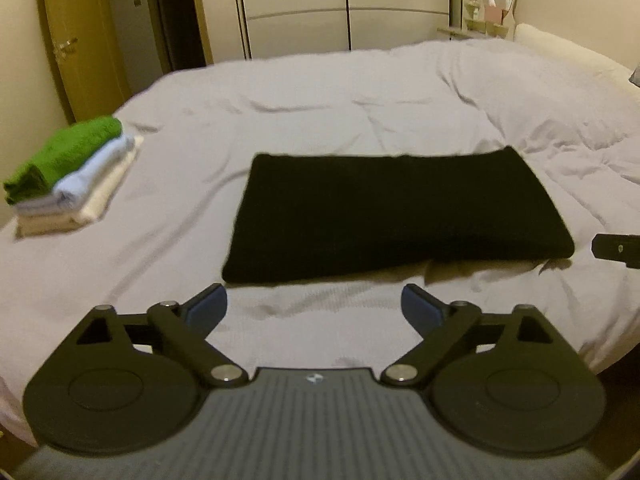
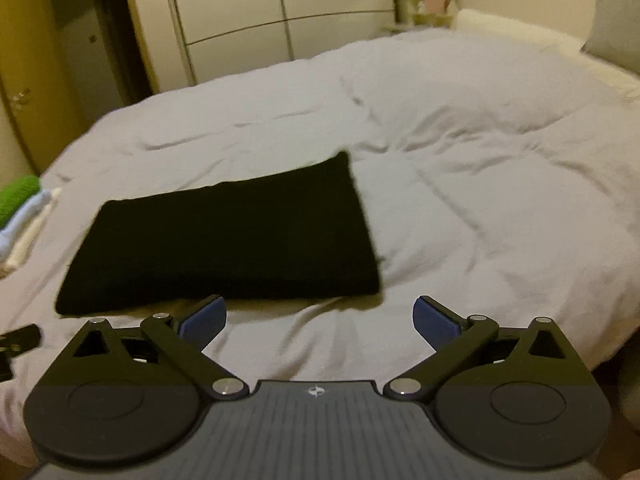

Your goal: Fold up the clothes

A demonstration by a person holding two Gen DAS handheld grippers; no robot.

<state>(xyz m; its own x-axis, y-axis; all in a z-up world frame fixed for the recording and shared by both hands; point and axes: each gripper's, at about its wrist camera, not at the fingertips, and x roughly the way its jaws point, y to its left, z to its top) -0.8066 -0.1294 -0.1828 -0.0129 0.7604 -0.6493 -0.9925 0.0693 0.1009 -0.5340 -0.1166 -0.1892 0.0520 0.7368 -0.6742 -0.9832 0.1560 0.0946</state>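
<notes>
Left wrist: black garment (image 1: 396, 212) folded flat.

Rumpled pale bed (image 1: 320, 92); cream wardrobe (image 1: 296, 4); wooden door (image 1: 80, 40).

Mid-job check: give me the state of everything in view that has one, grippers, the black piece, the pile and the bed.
left gripper: open, empty, short of the cloth.
right gripper: open, empty, near the cloth's right corner.
black cloth: folded into a flat rectangle, lying on the bed.
stack of towels: folded, green on top, at the bed's left edge.
duvet: spread out, wrinkled.
wardrobe doors: closed.
</notes>
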